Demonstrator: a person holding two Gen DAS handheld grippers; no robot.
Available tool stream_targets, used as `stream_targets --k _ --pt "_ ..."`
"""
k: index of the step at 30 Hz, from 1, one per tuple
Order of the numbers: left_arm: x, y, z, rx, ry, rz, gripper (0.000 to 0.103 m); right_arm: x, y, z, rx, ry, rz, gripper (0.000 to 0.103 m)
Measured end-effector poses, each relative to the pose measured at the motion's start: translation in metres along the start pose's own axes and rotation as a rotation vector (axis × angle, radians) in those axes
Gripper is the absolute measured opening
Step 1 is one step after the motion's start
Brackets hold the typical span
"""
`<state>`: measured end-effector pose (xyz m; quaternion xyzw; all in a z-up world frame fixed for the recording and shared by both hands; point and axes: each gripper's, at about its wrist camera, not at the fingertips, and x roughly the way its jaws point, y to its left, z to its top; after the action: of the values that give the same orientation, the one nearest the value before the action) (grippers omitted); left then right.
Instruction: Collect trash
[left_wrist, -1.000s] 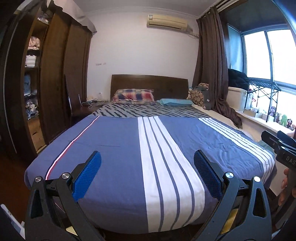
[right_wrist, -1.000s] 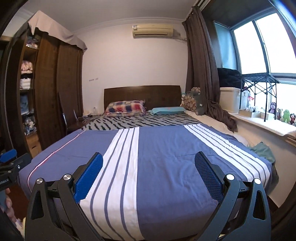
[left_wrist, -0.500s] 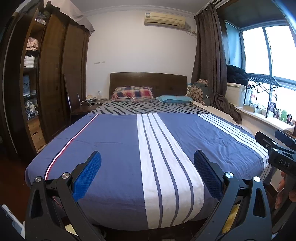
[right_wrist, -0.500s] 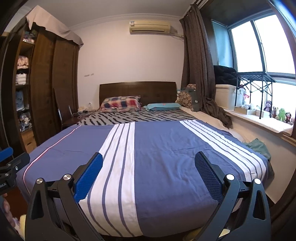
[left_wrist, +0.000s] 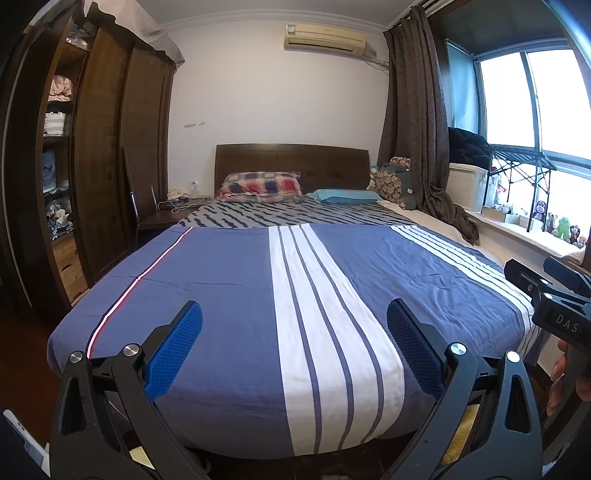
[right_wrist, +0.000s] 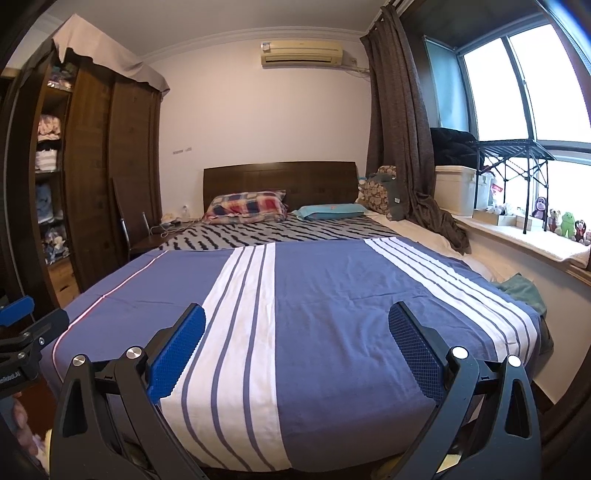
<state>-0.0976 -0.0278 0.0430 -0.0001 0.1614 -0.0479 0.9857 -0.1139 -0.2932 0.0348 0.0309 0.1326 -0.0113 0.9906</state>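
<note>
No trash shows clearly in either view. My left gripper (left_wrist: 293, 317) is open and empty, held above the foot of a bed with a blue and white striped cover (left_wrist: 229, 295). My right gripper (right_wrist: 297, 321) is also open and empty over the same bed (right_wrist: 332, 295), to the right of the left one. The right gripper's body shows at the right edge of the left wrist view (left_wrist: 554, 306). The left gripper's body shows at the left edge of the right wrist view (right_wrist: 22, 339).
Two pillows (left_wrist: 258, 186) lie by the dark headboard (left_wrist: 291, 158). A wooden wardrobe (left_wrist: 103, 147) stands on the left, with a chair (left_wrist: 136, 199) and a nightstand beside it. A curtain (left_wrist: 413, 110), a window sill with toys (right_wrist: 561, 221) and a green cloth (right_wrist: 524, 291) are on the right.
Both grippers have risen and tilted slightly down, so more of the bed top shows. Both stay open and empty.
</note>
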Motion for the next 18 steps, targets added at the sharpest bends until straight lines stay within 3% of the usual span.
stream_targets --k 18 --pt "0.0012 -0.0019 0.0003 0.0 -0.002 -0.003 0.095 -0.0001 0.0036 0.0001 -0.003 0.004 0.004 0.099"
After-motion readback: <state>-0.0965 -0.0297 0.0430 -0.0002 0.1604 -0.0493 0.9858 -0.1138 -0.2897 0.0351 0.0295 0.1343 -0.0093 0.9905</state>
